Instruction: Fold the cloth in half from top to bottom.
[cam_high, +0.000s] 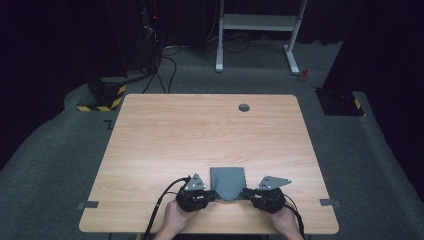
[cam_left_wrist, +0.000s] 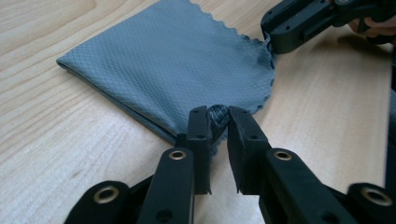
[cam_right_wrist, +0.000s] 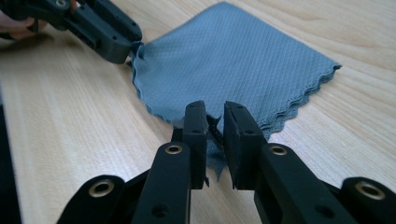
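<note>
L gripper (cam_left_wrist: 218, 122), R gripper (cam_right_wrist: 214, 122) pinching cloth (cam_left_wrist: 177, 60) corners

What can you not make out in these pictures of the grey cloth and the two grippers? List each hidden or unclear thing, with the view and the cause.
1. High view: the cloth's near corners, covered by the left gripper and right gripper.
2. High view: how many layers the cloth has; too small.
3. Left gripper view: the corner the right gripper grips, buried under its jaws.
4. High view: the person's forearms, cut off by the bottom edge.

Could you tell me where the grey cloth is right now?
In the high view the grey cloth lies at the table's near edge, between the left gripper and right gripper.
</note>
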